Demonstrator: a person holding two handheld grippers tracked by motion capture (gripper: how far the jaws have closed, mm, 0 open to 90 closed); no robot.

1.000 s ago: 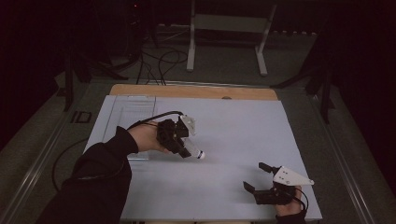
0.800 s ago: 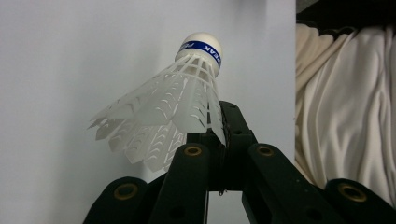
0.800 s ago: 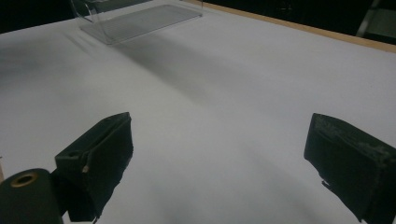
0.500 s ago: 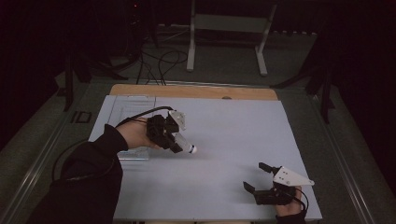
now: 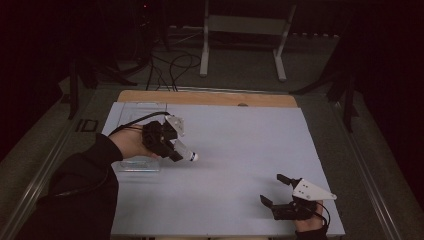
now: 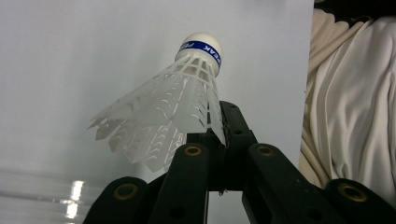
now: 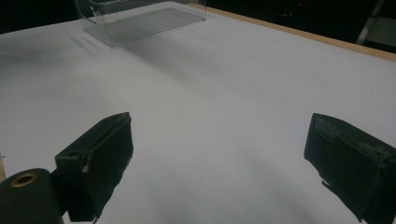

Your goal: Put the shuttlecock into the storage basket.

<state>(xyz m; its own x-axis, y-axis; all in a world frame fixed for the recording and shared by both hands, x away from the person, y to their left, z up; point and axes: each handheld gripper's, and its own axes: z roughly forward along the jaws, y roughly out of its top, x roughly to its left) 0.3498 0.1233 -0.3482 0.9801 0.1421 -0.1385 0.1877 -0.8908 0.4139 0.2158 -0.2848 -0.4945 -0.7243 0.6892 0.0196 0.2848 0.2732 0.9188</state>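
- High view: the left gripper is raised over the left part of the white table, its jaws closed on one shuttlecock, whose cork tip points toward the middle of the table.
- Left gripper view: the shuttlecock is pinched by one edge of its white plastic skirt, with the blue-banded cork nose pointing away from the jaws.
- It looks very light, so weight is no concern; the slotted skirt is thin and springy and would likely buckle under a hard squeeze. The firm cork nose, or the skirt close to it, seems the safer place to grip.
- The right gripper rests at the near right corner of the table, its jaws spread wide with nothing between them, well apart from the shuttlecock.
- Count: one shuttlecock, two grippers, and one clear plastic case lying on the table just beneath the left hand.
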